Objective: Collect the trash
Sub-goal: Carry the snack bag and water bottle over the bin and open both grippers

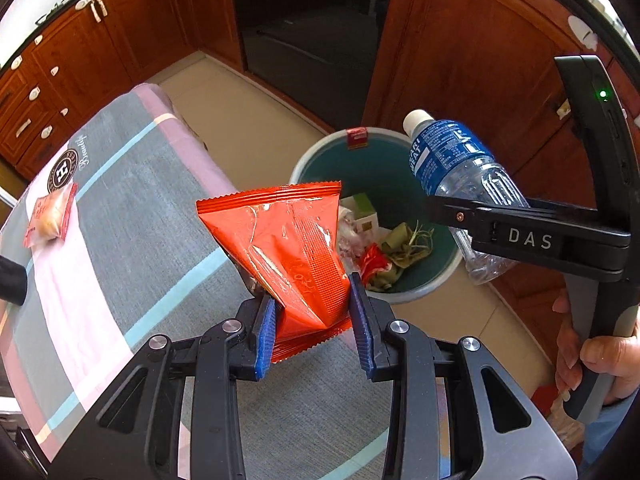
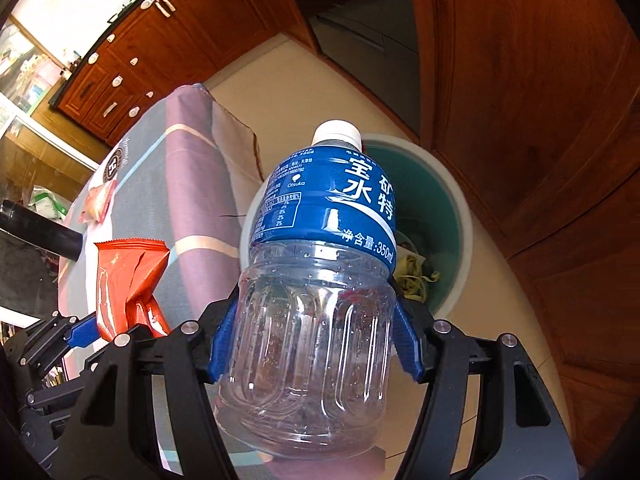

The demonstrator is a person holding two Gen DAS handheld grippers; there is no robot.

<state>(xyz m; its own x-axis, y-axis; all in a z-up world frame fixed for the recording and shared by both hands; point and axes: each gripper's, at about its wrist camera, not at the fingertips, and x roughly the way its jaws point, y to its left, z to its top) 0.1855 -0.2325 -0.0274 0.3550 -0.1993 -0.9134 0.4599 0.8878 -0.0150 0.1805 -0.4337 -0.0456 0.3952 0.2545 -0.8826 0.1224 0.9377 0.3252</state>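
Observation:
My left gripper (image 1: 316,322) is shut on the lower end of an orange-red snack bag (image 1: 286,248), held up near the table's right edge. My right gripper (image 2: 316,340) is shut on an empty clear plastic bottle (image 2: 320,280) with a blue label and white cap; in the left wrist view that bottle (image 1: 452,160) hangs over the bin. The round bin (image 1: 308,160), white-rimmed with a teal inside, stands on the floor beyond the table and holds several scraps. The orange-red bag (image 2: 128,280) also shows at the left of the right wrist view.
A small pink wrapped snack (image 1: 50,216) lies on the striped tablecloth (image 1: 140,200) at the far left. Brown wooden cabinets (image 1: 472,60) surround the bin, with a dark appliance front (image 1: 312,32) behind it. A hand (image 1: 600,356) grips the right tool's handle.

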